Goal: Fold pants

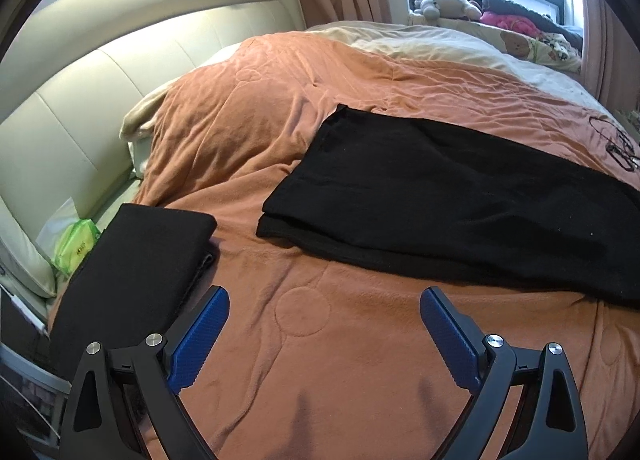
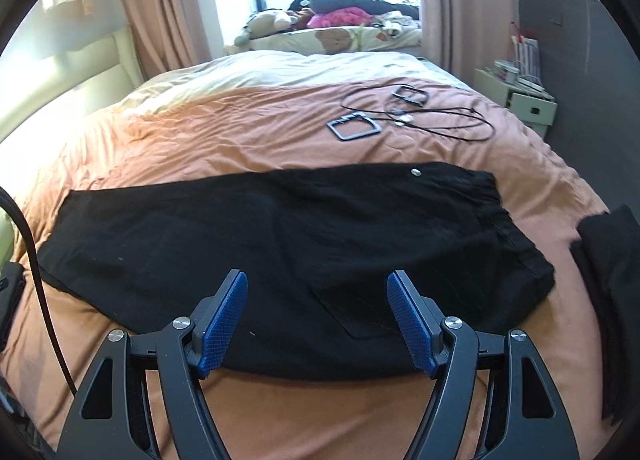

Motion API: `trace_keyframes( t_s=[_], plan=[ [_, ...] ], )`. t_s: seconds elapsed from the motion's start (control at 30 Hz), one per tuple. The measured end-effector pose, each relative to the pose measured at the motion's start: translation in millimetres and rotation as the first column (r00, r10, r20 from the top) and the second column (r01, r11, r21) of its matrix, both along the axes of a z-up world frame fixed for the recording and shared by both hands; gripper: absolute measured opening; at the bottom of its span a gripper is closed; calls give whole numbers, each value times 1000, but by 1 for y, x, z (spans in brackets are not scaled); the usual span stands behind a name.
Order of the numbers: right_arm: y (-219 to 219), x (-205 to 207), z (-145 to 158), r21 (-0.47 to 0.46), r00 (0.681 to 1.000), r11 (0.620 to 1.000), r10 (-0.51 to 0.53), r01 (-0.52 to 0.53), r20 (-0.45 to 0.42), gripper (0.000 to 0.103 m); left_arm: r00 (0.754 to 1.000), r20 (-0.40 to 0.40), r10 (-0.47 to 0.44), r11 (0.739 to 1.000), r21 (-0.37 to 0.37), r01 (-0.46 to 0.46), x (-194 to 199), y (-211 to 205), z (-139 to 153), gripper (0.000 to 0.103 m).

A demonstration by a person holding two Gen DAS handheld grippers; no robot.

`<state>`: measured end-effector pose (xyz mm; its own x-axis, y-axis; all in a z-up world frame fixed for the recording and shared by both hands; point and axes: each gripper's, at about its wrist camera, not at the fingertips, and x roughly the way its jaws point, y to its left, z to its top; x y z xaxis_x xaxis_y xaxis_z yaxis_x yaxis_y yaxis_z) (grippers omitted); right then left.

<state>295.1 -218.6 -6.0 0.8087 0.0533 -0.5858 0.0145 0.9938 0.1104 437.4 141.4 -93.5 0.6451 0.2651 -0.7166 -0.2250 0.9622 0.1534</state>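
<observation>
Looking along the left gripper (image 1: 324,314), its blue pads stand wide apart with nothing between them, hanging over the bare orange blanket (image 1: 320,340). The black pants (image 1: 460,196) lie flat on the bed ahead and to the right, apparently already doubled leg over leg, the hem end (image 1: 332,132) towards the cream headboard (image 1: 80,80). A separate folded black garment (image 1: 132,276) sits close by the left finger, apart from the pants.

From the right gripper (image 2: 318,314), also apart and holding nothing, the same pants (image 2: 280,252) stretch crosswise just beyond the fingertips, the waistband (image 2: 508,236) at the right with a small button (image 2: 416,171) showing and a back pocket (image 2: 360,308) near the closer edge. Cables and frames (image 2: 400,112) lie further up the blanket, well clear.

The cloth looks soft, limp and light, likely to sag and slide on the fleecy blanket rather than keep any shape. My judgement: pinch through both layers at the waistband corners with the right gripper and at the hem corners with the left, where seams give thicker, firmer purchase, and lift low so the fold does not come undone.
</observation>
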Motion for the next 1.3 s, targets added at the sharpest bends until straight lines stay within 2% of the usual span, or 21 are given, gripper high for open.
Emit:
trace_keyframes(
  t_s=[0.13,0.27,0.43,0.5,0.6,0.7,0.8,0.93,1.1,1.3],
  plan=[
    [-5,-6,-12,-4,999,1000,-19,19,-35,71,999,-33,7,1000,-3,-7,-10,13,-12,98],
    [-9,-10,-20,-18,998,999,-30,29,-59,71,999,-42,-7,996,-86,4,-15,29,-16,98],
    [-20,-18,-25,30,996,999,-35,37,-79,71,1000,-29,2,993,-116,-6,-8,41,-16,99],
    [-26,-22,-27,33,995,998,-53,56,-83,71,1000,-10,16,989,-145,-17,-3,47,-14,102],
    [-36,-27,-30,64,994,995,-66,72,-89,71,999,15,29,980,-199,-25,9,58,-11,103],
    [-45,-30,-33,87,991,991,-93,102,-94,71,999,18,44,979,-200,-39,23,62,-9,103],
    [-52,-34,-36,96,986,985,-133,143,-104,71,999,29,32,976,-218,-25,36,63,-7,103],
    [-58,-37,-40,105,971,972,-197,211,-132,71,999,39,14,979,-205,-5,54,61,-6,103],
    [-62,-42,-43,124,955,955,-250,271,-158,71,999,35,-3,952,-304,14,78,71,-10,103],
    [-67,-47,-43,162,952,944,-262,287,-160,71,998,55,16,941,-339,3,99,82,-17,103]
  ],
)
